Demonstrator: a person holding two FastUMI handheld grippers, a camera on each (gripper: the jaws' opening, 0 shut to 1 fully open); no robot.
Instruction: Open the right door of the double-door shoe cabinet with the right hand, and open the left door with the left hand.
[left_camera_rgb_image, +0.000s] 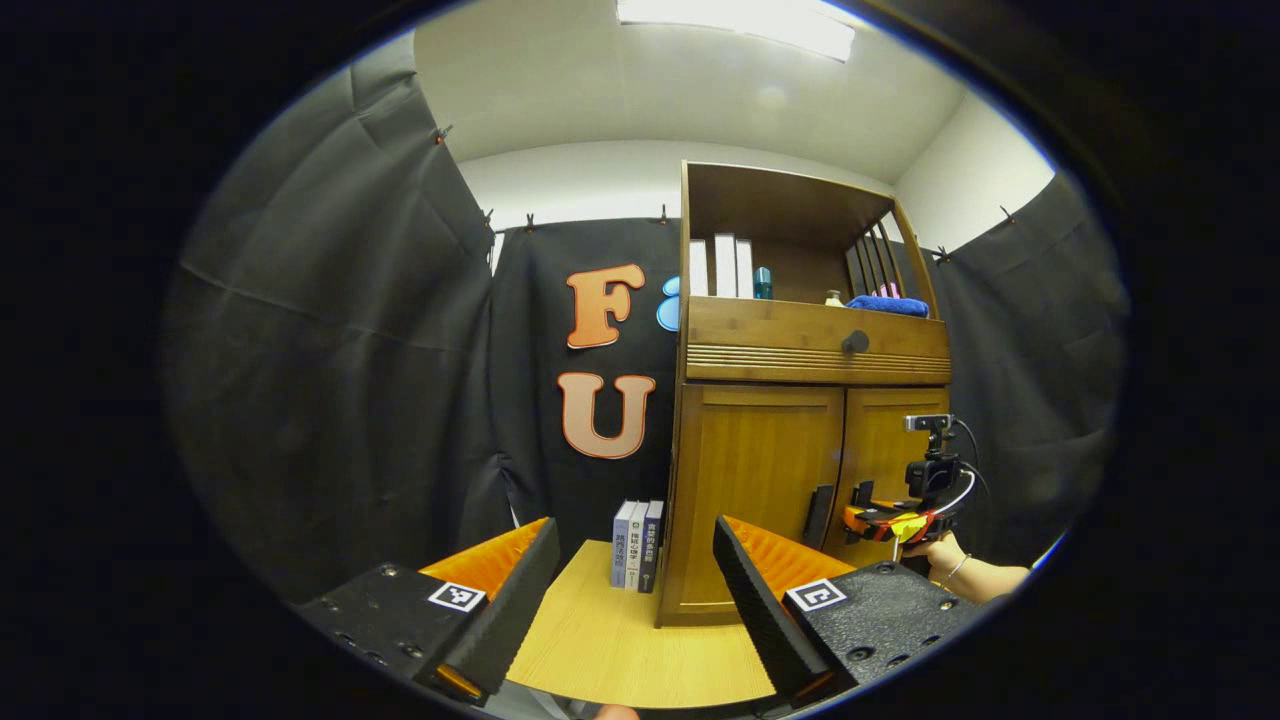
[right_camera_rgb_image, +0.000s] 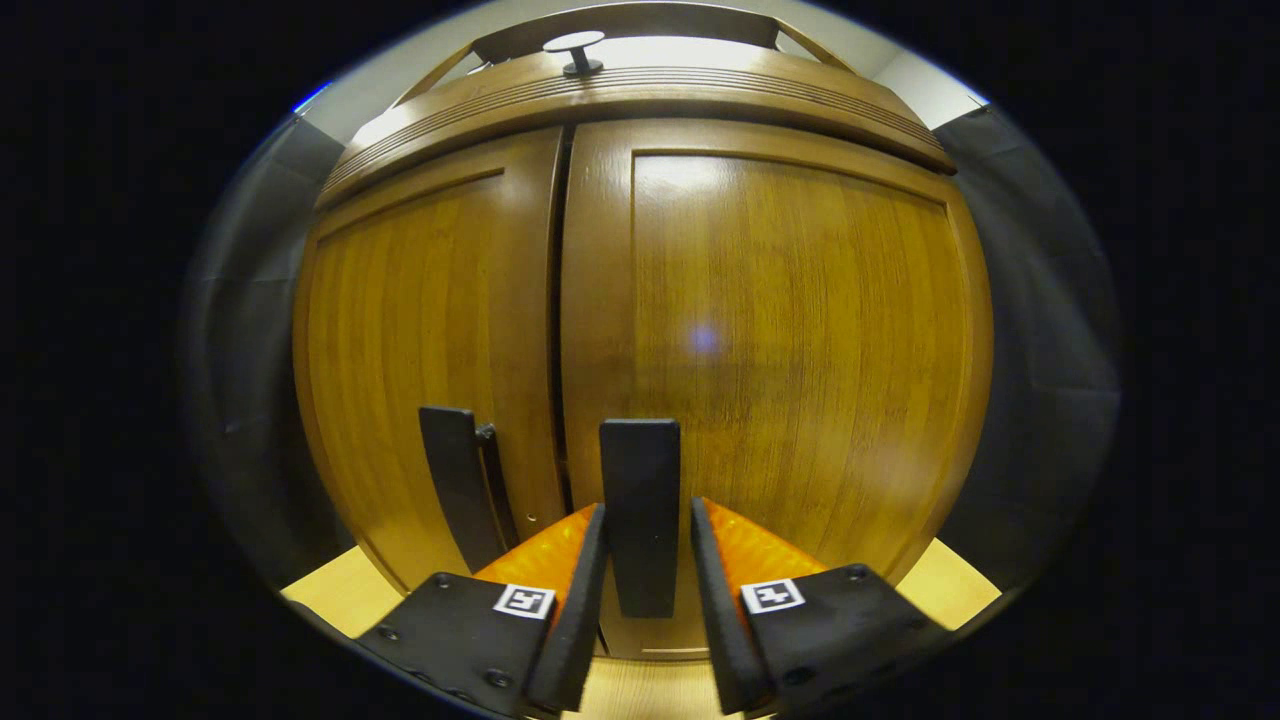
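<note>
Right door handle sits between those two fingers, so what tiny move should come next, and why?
Probably close the right gripper on the right door handle: its fingers straddle the handle with small gaps on both sides, and both doors look shut. The left gripper hangs back, open.

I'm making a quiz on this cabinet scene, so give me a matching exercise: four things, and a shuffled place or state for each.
Things:
1. right door handle
2. left gripper
3. blue towel
4. upright books

Places or states:
A. on the open shelf
B. between the right gripper's fingers
C. on the table beside the cabinet
D. open, back from the doors

Pairs: 1-B, 2-D, 3-A, 4-C
</note>
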